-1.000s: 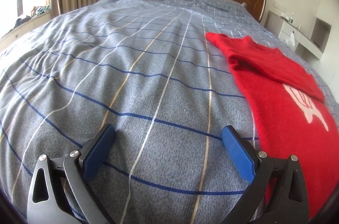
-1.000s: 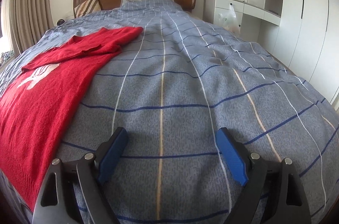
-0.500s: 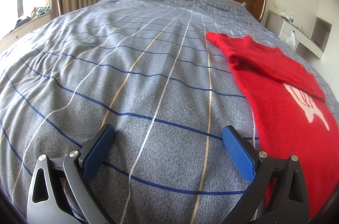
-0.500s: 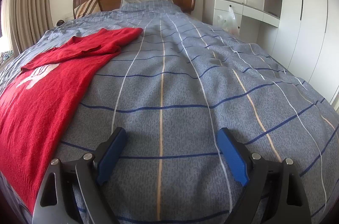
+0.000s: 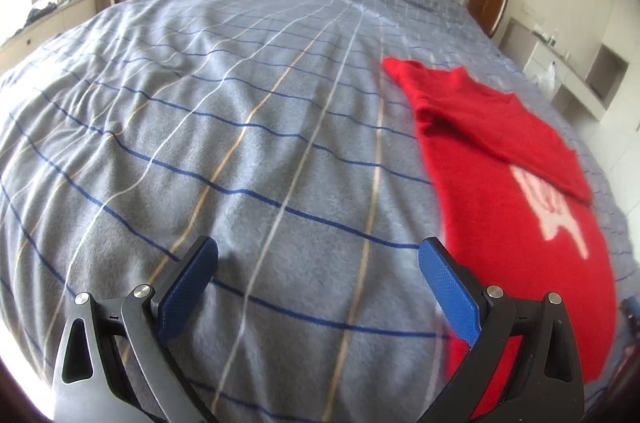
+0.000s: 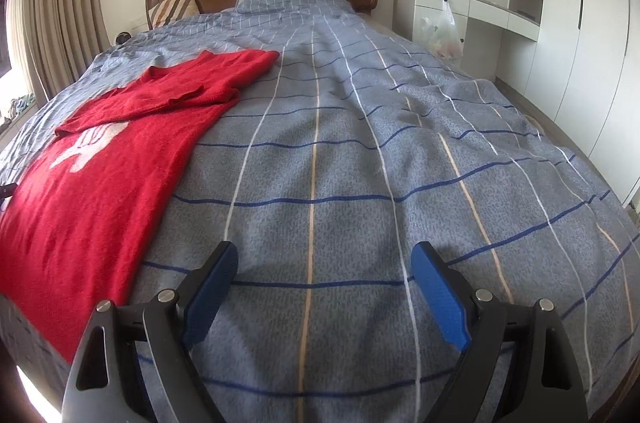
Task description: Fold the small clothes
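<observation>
Left gripper [image 5: 318, 257] released | right gripper [image 6: 324, 259] released | one red sweater [image 6: 100, 175] | one bed [image 6: 360, 163]

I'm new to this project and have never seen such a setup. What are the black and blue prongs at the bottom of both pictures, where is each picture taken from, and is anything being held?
The prongs are two-finger grippers that a person holds, one in each hand. Each carries a wide-angle camera looking forward along its fingers, so one picture comes from the left gripper and the other from the right gripper. Both look down over a bed with a checked blue-grey blanket. A red sweater with a white design lies spread on it, one sleeve folded across the chest. Both grippers are open and hold nothing.
</observation>
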The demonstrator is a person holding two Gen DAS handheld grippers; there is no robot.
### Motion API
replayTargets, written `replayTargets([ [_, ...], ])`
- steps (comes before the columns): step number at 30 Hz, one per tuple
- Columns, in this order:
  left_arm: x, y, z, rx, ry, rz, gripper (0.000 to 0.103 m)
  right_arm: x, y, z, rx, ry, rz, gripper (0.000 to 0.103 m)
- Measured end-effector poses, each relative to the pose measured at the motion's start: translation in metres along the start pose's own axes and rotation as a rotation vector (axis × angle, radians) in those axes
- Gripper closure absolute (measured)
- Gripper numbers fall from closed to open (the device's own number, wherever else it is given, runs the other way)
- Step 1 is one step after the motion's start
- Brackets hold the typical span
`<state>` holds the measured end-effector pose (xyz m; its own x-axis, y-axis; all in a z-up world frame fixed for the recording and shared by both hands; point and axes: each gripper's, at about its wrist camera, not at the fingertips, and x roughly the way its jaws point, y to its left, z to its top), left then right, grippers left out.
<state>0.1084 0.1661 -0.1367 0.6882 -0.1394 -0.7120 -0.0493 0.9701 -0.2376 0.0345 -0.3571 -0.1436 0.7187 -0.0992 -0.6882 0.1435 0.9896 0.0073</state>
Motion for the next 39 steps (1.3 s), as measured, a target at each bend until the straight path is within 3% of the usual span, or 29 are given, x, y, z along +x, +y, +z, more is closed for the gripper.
replayTargets([
  [2, -0.023, -0.008, -0.009, 0.027, 0.001, -0.070, 0.002, -0.027, 0.002, 0.000, -0.012, -0.010, 0.068, 0.015],
  [7, -0.047, -0.045, -0.046, 0.178, 0.066, -0.016, 0.002, -0.074, 0.033, -0.017, -0.172, 0.042, 0.189, 0.015],
  [10, -0.047, -0.059, -0.058, 0.202, 0.092, 0.053, 0.002, -0.079, 0.053, -0.031, -0.239, 0.066, 0.199, 0.015],
  [14, -0.045, -0.067, -0.063, 0.204, 0.100, 0.095, 0.002, -0.067, 0.067, -0.037, -0.226, 0.099, 0.217, 0.015],
  [29, -0.036, -0.074, -0.067, 0.238, 0.141, 0.165, 0.002, -0.056, 0.085, -0.034, -0.219, 0.119, 0.233, 0.015],
  [32, -0.041, -0.073, -0.068, 0.219, 0.154, 0.124, 0.002, -0.056, 0.084, -0.033, -0.209, 0.120, 0.236, 0.015],
  [37, -0.048, -0.070, -0.077, 0.122, 0.246, -0.094, 0.002, -0.055, 0.084, -0.031, -0.196, 0.134, 0.263, 0.015],
  [39, -0.044, -0.075, -0.084, 0.114, 0.274, -0.134, 0.003, -0.052, 0.084, -0.031, -0.175, 0.148, 0.294, 0.015],
])
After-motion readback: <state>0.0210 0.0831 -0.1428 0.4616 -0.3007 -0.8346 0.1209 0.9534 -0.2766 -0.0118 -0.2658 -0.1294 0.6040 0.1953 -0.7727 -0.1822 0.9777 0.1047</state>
